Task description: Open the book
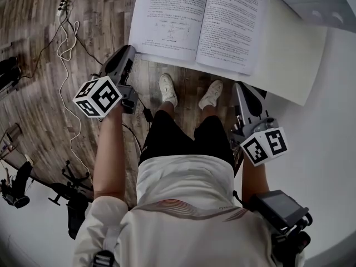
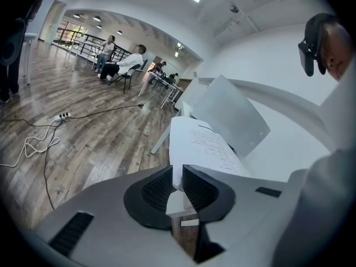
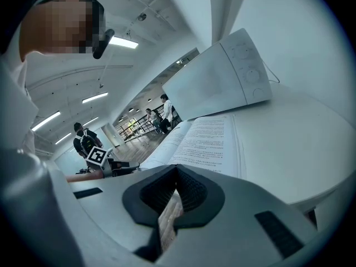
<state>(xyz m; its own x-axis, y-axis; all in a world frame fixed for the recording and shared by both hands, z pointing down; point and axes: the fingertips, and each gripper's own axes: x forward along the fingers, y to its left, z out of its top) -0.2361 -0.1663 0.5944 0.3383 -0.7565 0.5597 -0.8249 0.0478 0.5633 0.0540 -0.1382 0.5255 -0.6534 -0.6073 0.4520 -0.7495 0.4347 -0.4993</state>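
The book (image 1: 194, 21) is lying spread open on the white table (image 1: 295, 71), close to its near edge, so the opening itself is looking done and the step in hand is, by judgement, the letting-go. The left gripper (image 2: 178, 177) is hovering at the near corner of the left page (image 2: 192, 141). Its jaws are standing only a slit apart with white paper showing in the gap, and whether the pads are touching it cannot be told. The right gripper (image 3: 176, 185) is waiting just off the table's near edge, its jaws drawn together on nothing. To do this well, the person is best off widening the left jaws a little before drawing back straight along the jaw line, so that the leaf is not being dragged, creased or flipped shut.
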